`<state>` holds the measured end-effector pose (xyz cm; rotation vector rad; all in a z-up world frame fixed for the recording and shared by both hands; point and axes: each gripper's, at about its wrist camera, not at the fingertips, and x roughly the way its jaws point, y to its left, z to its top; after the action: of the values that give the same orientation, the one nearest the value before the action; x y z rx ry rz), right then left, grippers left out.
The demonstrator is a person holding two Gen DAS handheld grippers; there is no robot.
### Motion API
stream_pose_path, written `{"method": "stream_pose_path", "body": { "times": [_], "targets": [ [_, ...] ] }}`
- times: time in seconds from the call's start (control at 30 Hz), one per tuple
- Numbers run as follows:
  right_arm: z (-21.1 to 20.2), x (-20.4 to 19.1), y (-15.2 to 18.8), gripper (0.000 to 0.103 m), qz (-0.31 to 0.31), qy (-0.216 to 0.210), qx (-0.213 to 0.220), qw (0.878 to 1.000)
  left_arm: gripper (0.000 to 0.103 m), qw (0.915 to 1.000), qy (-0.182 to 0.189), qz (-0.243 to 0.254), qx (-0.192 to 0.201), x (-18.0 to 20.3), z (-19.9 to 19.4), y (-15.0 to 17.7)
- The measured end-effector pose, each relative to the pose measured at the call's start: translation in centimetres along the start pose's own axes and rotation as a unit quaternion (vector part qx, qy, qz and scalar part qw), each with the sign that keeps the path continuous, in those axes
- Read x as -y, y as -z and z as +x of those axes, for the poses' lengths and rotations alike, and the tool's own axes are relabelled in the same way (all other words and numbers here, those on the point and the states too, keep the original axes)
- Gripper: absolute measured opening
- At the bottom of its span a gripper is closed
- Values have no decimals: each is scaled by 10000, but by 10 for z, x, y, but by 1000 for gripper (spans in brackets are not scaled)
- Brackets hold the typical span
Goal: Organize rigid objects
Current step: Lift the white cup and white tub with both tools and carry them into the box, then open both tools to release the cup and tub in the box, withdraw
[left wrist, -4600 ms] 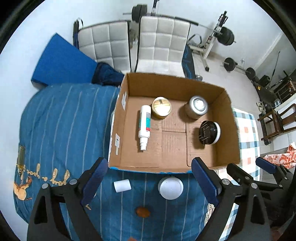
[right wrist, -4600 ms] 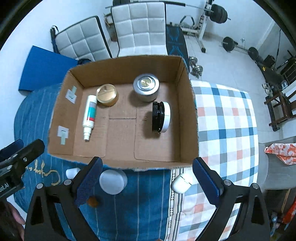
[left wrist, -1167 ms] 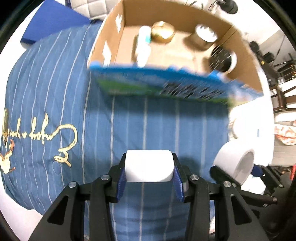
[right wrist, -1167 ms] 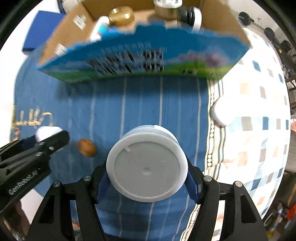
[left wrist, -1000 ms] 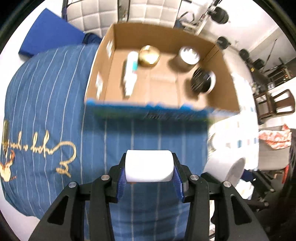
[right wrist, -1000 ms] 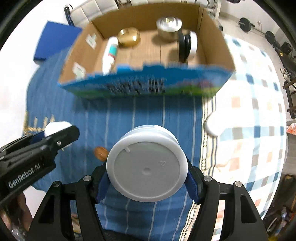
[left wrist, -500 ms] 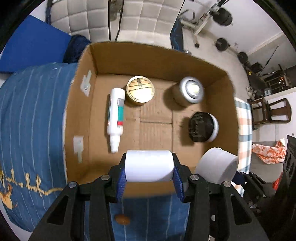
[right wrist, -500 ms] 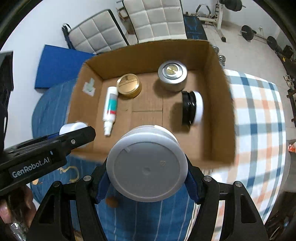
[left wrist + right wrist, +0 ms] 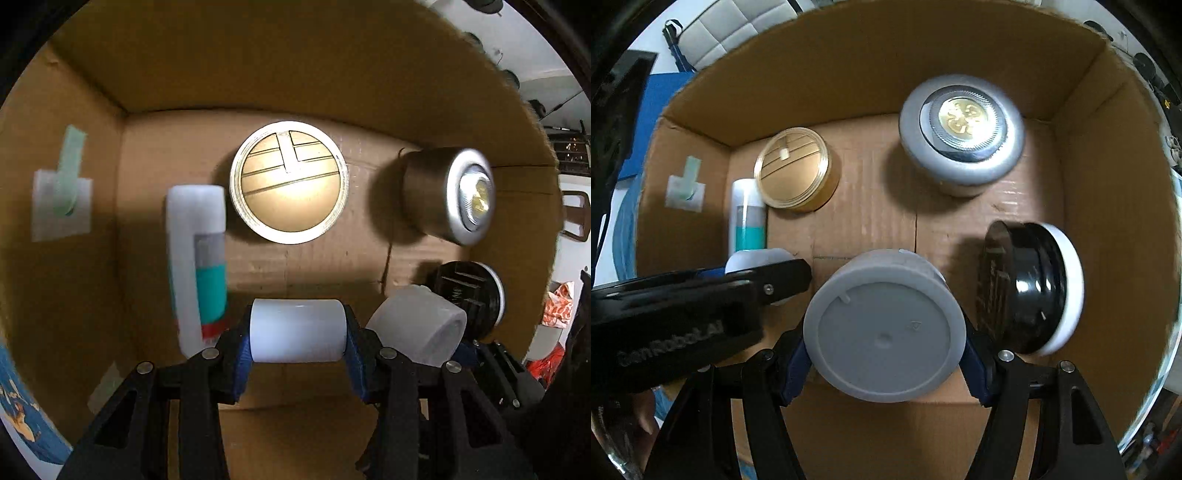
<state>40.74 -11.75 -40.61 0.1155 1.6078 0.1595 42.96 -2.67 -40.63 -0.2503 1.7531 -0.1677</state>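
Both grippers are lowered inside the cardboard box (image 9: 258,66). My left gripper (image 9: 298,336) is shut on a small white cylinder (image 9: 298,334), held sideways just above the box floor. My right gripper (image 9: 884,332) is shut on a larger white round jar (image 9: 884,332); the jar also shows in the left wrist view (image 9: 417,328). The left gripper appears in the right wrist view (image 9: 738,280), close on the jar's left.
In the box lie a white tube with a teal band (image 9: 197,258), a gold round tin (image 9: 289,181), a silver round tin (image 9: 448,195) and a black-and-white jar on its side (image 9: 1030,291). Cardboard walls (image 9: 1119,206) enclose all sides.
Both grippers have dropped from above the box rim down into the box, each still holding its white object. The box contents now look much larger and closer.
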Motion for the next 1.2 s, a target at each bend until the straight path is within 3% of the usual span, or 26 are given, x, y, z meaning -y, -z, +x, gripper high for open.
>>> {"method": "stream_pose_path", "body": {
  "times": [0.3, 0.37, 0.47, 0.53, 0.6, 0.67, 0.8, 0.83, 0.97, 1.2],
  "targets": [
    [25, 2, -15, 71, -12, 201, -350, 9992, 40, 9995, -193, 101, -244, 0, 18, -9],
    [29, 9, -18, 71, 83, 168, -426, 9989, 45, 9993, -200, 108, -288, -1, 17, -9],
    [34, 17, -19, 71, 122, 248, -536, 9982, 45, 9987, -399, 27, -311, -2, 13, -6],
    [34, 20, -20, 80, 119, 177, -548, 9983, 46, 9989, -400, 42, -240, -2, 5, -3],
    [29, 19, -19, 82, 67, 193, -517, 9985, 51, 9989, -425, 74, -183, 0, -5, -3],
    [23, 15, -17, 83, -16, 247, -480, 9985, 61, 9989, -455, 120, -54, 2, -16, 3],
    [1, 13, -7, 87, -98, 364, -296, 9989, 65, 9979, -527, 215, 304, 9, -43, 22],
    [-3, 13, -5, 88, -92, 386, -259, 9989, 72, 9976, -518, 224, 392, 11, -49, 28],
    [-26, 16, 10, 92, -58, 406, -17, 9992, 86, 9930, -602, 198, 1000, 15, -79, 61],
    [-69, 5, 51, 103, -187, 443, 475, 9977, 87, 9839, -654, 99, 1661, 8, -124, 99]
  ]
}}
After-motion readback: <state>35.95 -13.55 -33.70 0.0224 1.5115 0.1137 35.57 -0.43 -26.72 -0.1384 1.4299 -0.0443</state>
